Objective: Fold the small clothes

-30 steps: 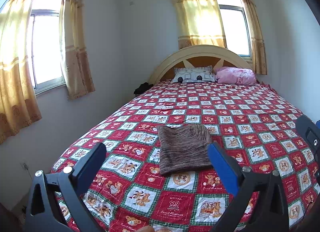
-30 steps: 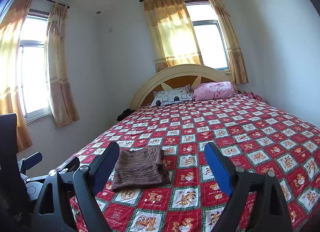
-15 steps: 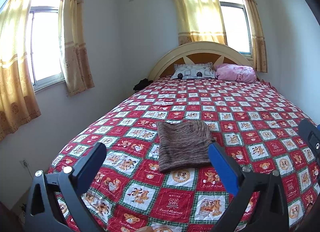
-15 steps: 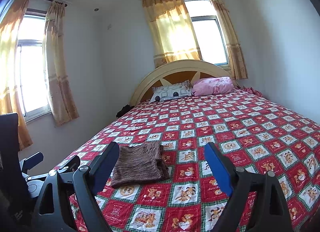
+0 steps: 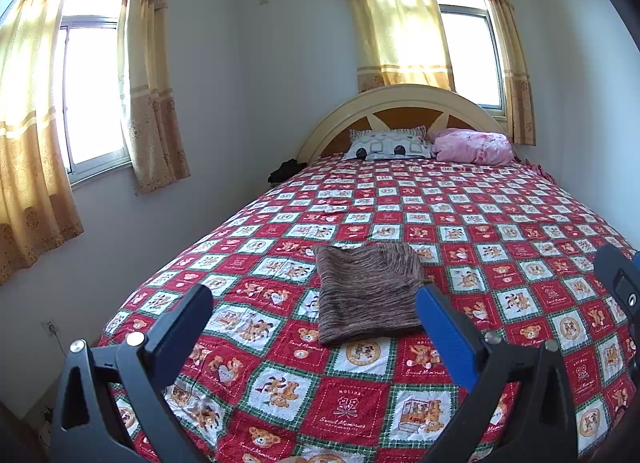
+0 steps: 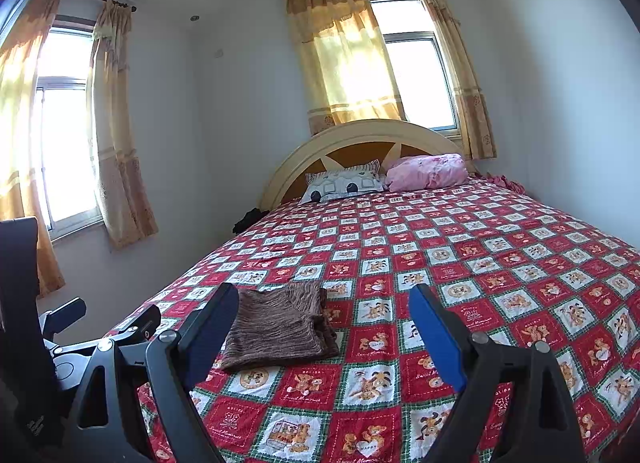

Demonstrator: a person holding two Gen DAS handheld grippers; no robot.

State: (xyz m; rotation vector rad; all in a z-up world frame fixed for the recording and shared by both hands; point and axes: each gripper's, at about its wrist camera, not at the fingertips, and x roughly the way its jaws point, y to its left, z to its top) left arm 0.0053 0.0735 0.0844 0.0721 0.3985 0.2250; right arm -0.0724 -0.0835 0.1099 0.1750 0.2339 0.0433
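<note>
A brown knitted garment (image 5: 366,295) lies folded flat on the red patchwork bedspread (image 5: 500,231), near the foot of the bed. It also shows in the right wrist view (image 6: 278,327). My left gripper (image 5: 314,319) is open and empty, held back from the near edge of the garment. My right gripper (image 6: 322,319) is open and empty, to the right of the garment and apart from it. The left gripper's body (image 6: 100,335) shows at the left of the right wrist view.
Two pillows, a patterned one (image 5: 386,145) and a pink one (image 5: 472,147), lie by the curved headboard (image 5: 400,103). A dark item (image 5: 286,171) sits at the bed's far left corner. Curtained windows (image 5: 92,87) line the left and back walls. A wall (image 5: 600,123) runs along the right.
Both grippers have pulled back and tilted up a little, so the bed and garment sit lower in both views. The garment has not moved. Both stay open.
</note>
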